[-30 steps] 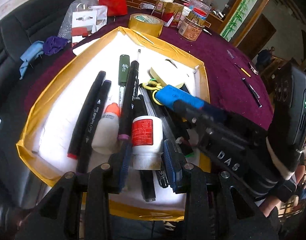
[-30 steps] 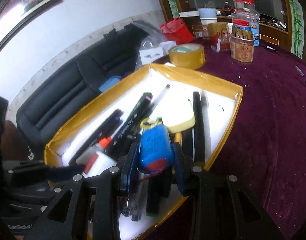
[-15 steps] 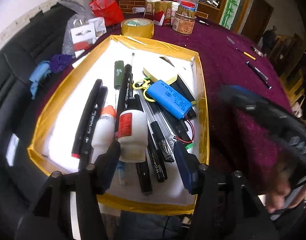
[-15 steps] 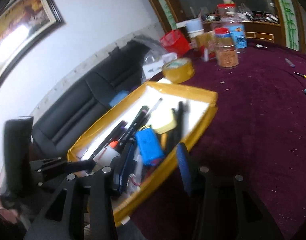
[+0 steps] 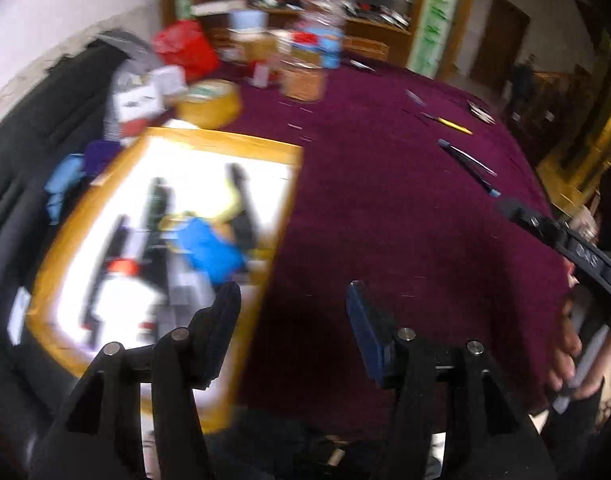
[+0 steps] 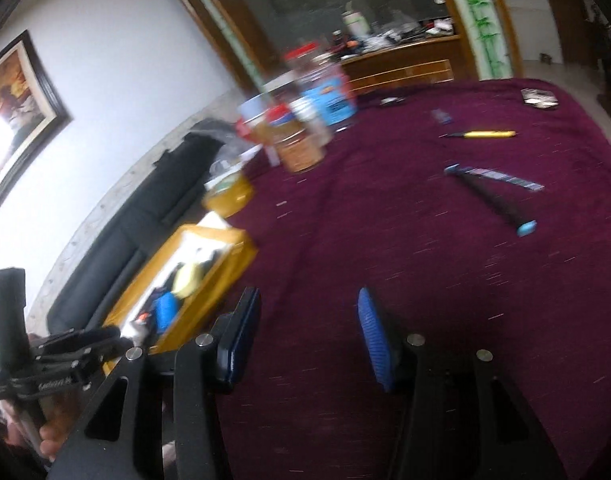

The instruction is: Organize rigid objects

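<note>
Nearest me, my left gripper (image 5: 291, 320) stands wide with nothing between its pads, hanging over the seam where the yellow-rimmed tray (image 5: 225, 142) meets the maroon tablecloth (image 5: 385, 208). My right gripper (image 6: 307, 332) is empty too, its jaws opening wider above bare cloth, I judge so they are ready to straddle the next piece. Just beyond my left fingers the tray holds what is gathered: a blue battery pack (image 5: 207, 246), a white bottle with a red cap (image 5: 123, 292) and dark markers lying lengthwise so they pack side by side. Farther out across the cloth lie the loose things, well apart from the tray: a dark pen with a blue end (image 6: 493, 200) and past it a yellow-handled tool (image 6: 485, 134). I take those as my next targets. Farthest, a tape roll (image 5: 211, 104) and jars (image 6: 301, 136) crowd the table's back edge, blurred.
</note>
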A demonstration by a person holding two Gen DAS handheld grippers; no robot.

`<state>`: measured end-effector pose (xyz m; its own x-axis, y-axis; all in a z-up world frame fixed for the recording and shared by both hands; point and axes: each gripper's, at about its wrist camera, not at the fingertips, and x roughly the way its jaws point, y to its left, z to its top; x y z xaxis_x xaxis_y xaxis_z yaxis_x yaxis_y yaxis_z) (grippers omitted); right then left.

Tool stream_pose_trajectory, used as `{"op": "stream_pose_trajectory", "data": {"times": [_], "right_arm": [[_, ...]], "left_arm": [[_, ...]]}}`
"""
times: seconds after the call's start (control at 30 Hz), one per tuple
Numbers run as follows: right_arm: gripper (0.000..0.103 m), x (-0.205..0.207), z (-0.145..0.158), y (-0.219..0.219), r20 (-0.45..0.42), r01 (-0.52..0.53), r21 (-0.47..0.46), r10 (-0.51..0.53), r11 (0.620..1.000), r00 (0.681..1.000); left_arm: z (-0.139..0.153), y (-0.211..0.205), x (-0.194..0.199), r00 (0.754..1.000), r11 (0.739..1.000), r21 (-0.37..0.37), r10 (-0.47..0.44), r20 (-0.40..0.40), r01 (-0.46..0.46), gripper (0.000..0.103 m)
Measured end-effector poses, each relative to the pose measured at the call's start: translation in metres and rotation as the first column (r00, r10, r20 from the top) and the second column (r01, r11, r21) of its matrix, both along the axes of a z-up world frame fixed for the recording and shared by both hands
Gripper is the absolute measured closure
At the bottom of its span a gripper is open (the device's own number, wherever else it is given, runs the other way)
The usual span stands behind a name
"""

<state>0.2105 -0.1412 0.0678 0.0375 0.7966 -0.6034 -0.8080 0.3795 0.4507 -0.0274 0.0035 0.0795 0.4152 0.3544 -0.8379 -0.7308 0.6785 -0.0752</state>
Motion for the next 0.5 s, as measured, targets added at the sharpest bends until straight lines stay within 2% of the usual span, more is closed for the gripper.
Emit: {"op": "stream_pose_trajectory", "data": {"times": [0.13, 0.23, 0.33, 0.5], "right_arm": [[0.058, 0.050, -0.003, -0.009, 0.001, 0.024, -0.029, -0.024, 0.999, 1.000], [0.058, 0.090, -0.011, -0.005, 0.001, 0.042, -0.071, -0.042, 0.997, 0.999], [0.058, 0.125, -0.018, 0.001, 0.046, 0.094, -0.123, -0.089, 0.988, 0.995], [0.058, 0.171, -0.031, 0.032, 0.068, 0.099, -0.188, -0.088, 0.977, 0.994]], "left_arm": [[-0.012, -0.014, 0.049, 0.996, 0.993, -0.076, -0.090, -0.011, 0.089, 0.049], [-0.022, -0.018, 0.073, 0.993, 0.986, -0.117, -0.120, -0.019, 0.117, 0.049], [-0.031, -0.019, 0.087, 0.991, 0.982, -0.141, -0.133, -0.023, 0.129, 0.049], [-0.041, -0.019, 0.100, 0.987, 0.979, -0.146, -0.153, -0.042, 0.145, 0.049]]}}
